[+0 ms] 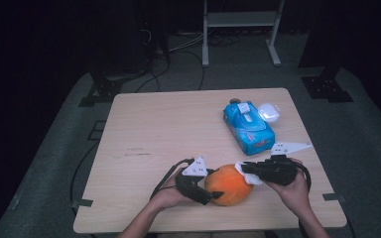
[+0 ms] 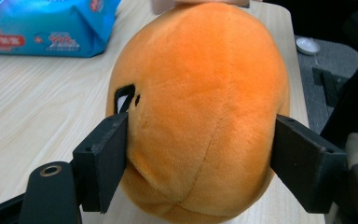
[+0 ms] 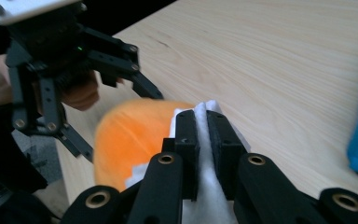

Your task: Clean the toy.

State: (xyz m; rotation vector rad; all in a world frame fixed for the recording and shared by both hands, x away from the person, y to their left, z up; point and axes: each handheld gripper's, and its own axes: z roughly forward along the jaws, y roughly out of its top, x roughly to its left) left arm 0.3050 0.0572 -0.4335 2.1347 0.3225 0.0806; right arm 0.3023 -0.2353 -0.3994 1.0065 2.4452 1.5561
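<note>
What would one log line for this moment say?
left gripper: shut on plush | right gripper: shut on wipe, wipe against plush | wipe pack: on table behind

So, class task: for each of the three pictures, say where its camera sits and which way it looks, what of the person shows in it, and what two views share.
High view: above the person's side, looking forward and down on the table; both forearms, left gripper and right gripper show.
Left gripper view: rides the left gripper, looking along its jaws, which clamp the orange plush toy.
Right gripper view: rides the right gripper, its jaws shut on a white wipe; the other hand shows.
Shared: the toy and the blue wipes pack appear in all three.
</note>
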